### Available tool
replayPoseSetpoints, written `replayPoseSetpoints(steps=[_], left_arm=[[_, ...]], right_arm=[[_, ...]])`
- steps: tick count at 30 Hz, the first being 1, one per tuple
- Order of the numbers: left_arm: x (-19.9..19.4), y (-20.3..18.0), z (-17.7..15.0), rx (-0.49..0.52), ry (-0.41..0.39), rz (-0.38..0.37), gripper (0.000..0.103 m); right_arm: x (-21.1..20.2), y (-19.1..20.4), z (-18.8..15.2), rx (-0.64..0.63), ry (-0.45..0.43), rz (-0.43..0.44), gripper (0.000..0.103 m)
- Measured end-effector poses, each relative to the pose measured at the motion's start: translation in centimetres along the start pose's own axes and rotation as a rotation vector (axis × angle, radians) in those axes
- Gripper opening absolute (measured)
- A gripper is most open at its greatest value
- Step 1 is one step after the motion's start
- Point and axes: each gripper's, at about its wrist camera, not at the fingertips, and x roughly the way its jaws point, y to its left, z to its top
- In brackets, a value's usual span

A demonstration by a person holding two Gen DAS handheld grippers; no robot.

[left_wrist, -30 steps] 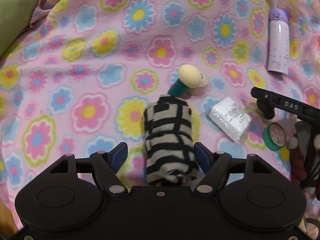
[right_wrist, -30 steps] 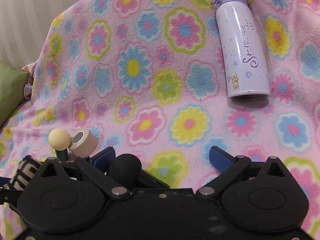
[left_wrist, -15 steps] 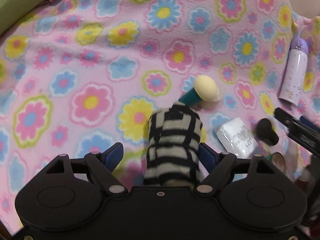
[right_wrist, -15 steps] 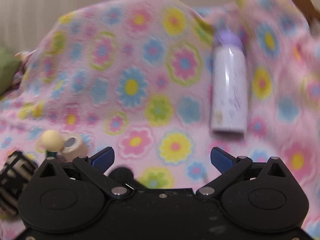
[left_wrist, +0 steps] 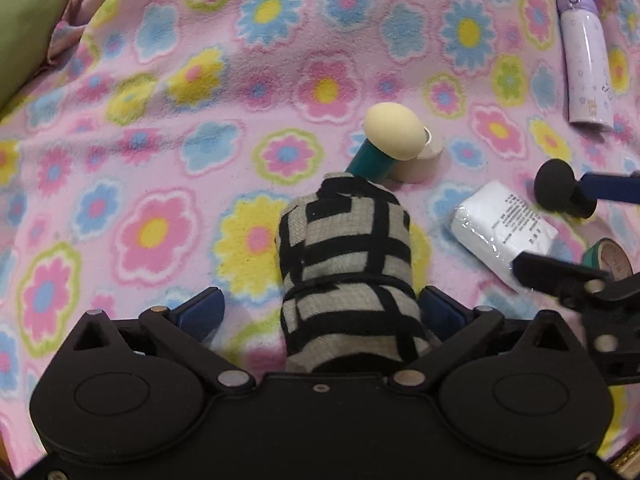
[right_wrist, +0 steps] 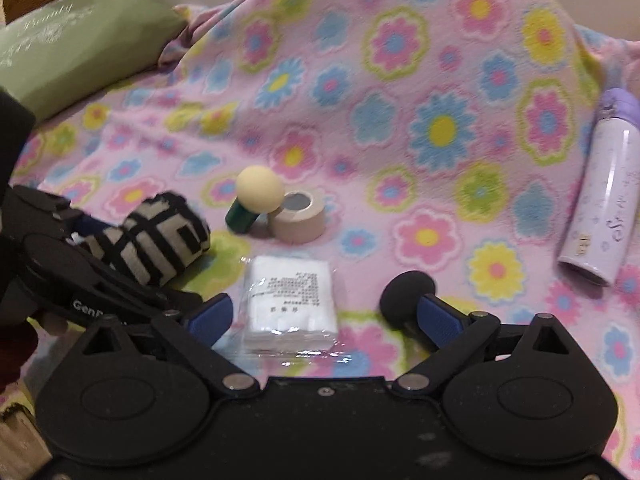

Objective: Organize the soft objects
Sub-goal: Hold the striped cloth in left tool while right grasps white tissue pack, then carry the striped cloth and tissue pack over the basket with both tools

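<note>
Now, from the left view, the left tool (left_wrist: 320,310) is opening around the striped sock roll (left_wrist: 346,256), letting it rest on the blanket (left_wrist: 160,120). From the right view, the right tool (right_wrist: 324,314) is closing around the tissue pack (right_wrist: 290,300), not yet pinching it.

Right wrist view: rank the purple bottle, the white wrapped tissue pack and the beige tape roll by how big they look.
1. Purple bottle
2. White wrapped tissue pack, nearer the camera, so unsure
3. Beige tape roll
</note>
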Motion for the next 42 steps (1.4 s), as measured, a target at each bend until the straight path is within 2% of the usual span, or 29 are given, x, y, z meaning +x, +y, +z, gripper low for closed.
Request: replayPoseSetpoints(steps=[5,9,11,12,15,16,19,24,27,35,39,42], left_arm=[[0.1,0.9,0.3,-0.05,-0.033,-0.022,0.099],[0.0,1.6,0.7,-0.102,-0.035,-0.037,0.098],[-0.1,2.1,0.8,-0.129,-0.033,-0.06,0.093],[-0.2,2.3,0.9,-0.137,-0.034,-0.059,0.088],[-0.9,3.1,1.0,-0.176,-0.036,-0.123,0.062],[-1.1,3.3,1.2,-0.194,-0.029,-0.15,0.057],[-1.6,3.5,1.5,-0.222,-0.018,-0.163,0.052],[-2.3,3.1,1.6,-0.214,-0.018,-0.152,0.051],[-3.0,3.3,1.4,-0.225,-0.026,-0.149,0.051],[-5.6,3.0,0.8,-0.196,-0.063,-0.14,0.05],[-6.2,3.0,0.7,-0.222,-0.059,-0.14,0.049],[-7.2,3.0,0.6,-0.236,-0.07,-0.173,0.049]], right_arm=[[0.9,1.1,0.3,-0.05,-0.005,0.026,0.093],[1.0,1.5,0.8,-0.057,-0.005,0.05,0.078],[1.5,1.6,0.9,-0.06,0.019,0.071,0.071],[1.8,1.7,0.8,-0.059,0.04,0.088,0.065],[2.6,1.9,0.3,-0.048,0.067,0.101,0.06],[2.6,1.9,0.2,-0.036,0.063,0.102,0.059],[2.2,1.2,0.5,0.046,0.06,0.122,0.053],[0.5,0.1,0.7,0.145,0.041,0.114,0.053],[-0.7,-0.2,0.7,0.162,0.029,0.089,0.053],[-5.6,-0.4,0.3,0.215,-0.048,0.091,0.053],[-6.4,-0.3,-0.1,0.219,-0.036,0.049,0.053],[-7.5,-0.3,-0.4,0.23,-0.052,0.051,0.053]])
